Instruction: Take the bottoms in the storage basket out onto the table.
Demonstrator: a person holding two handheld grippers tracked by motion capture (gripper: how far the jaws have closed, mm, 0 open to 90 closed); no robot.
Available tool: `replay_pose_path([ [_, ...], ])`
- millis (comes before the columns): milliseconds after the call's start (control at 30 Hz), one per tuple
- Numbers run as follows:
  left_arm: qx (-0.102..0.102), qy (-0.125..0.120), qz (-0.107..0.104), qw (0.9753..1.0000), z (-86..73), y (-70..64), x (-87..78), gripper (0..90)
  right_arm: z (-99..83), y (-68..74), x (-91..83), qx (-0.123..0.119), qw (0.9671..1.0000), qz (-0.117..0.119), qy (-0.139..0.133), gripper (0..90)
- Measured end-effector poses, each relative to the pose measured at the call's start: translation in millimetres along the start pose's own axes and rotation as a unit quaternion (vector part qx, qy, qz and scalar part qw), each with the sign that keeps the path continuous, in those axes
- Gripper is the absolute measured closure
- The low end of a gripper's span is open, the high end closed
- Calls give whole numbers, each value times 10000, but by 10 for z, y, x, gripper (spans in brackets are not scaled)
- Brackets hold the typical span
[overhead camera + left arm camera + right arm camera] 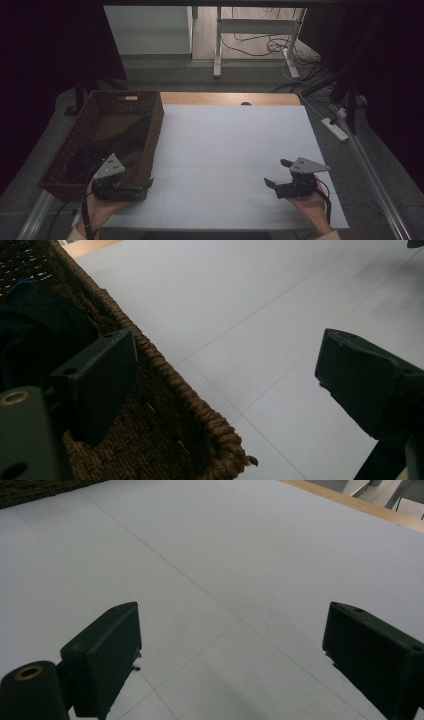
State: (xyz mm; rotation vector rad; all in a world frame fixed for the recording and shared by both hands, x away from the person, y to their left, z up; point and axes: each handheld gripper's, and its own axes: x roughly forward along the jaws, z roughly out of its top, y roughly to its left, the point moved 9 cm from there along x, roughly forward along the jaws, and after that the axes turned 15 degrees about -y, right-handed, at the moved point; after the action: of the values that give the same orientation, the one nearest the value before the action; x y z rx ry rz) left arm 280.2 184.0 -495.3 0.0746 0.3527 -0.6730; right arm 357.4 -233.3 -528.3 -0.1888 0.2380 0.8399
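Counter (235, 150): a wide pale sheet covered its top, with a strip of bare wood along the far edge; faint seam lines crossed the sheet.

Basket (152, 135): brown wicker, rectangular, standing on the counter's left side, its long wall running front to back.

Dark cloth (112, 145): black, crumpled, lying inside the basket along its floor.

Left tongs (147, 186): held in the person's left hand (100, 207) at the basket's near right corner. In the left gripper view (227, 375) the jaws stood spread wide, one over the basket's inside, the other over the pale sheet, with the woven rim between them; nothing was pinched.

Right tongs (276, 173): held in the right hand (312, 207) over the counter's near right part, well apart from the basket. Jaws spread wide (232, 640), gripping nothing.
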Motion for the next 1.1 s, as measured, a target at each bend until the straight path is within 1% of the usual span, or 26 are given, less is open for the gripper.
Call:
replay_pose_path([
  [133, 14, 18, -17, 10000, 3, -13, 9, 104, -2, 7, 5, -43, 10000, 15, -6, 89],
  [367, 37, 9, -57, 10000, 27, -27, 14, 106, -14, 9, 13, -39, 10000, 26, 29, 89],
  [467, 58, -10, -70, 10000, 48, -26, 12, 110, -9, -3, 7, -63, 10000, -15, 3, 88],
  [533, 61, -18, -74, 10000, 54, -26, 13, 111, -4, -7, -1, -36, 10000, -46, -8, 88],
  [667, 61, -24, -72, 10000, 66, -25, 9, 111, -12, 12, -3, -47, 10000, -7, 12, 88],
  [800, 97, -15, -70, 9999, 99, -33, 17, 112, -27, 4, -18, -60, 10000, -27, 31, 88],
  [867, 97, -15, -63, 9999, 122, -27, 20, 112, -23, 2, -16, -32, 10000, -9, 6, 89],
  [1000, 98, -52, -41, 9999, 185, 7, 18, 112, -28, 7, -4, -51, 10000, -15, 30, 89],
  [1100, 60, -73, -30, 10000, 229, 44, 23, 113, -20, 8, 11, -30, 10000, -5, 15, 89],
])
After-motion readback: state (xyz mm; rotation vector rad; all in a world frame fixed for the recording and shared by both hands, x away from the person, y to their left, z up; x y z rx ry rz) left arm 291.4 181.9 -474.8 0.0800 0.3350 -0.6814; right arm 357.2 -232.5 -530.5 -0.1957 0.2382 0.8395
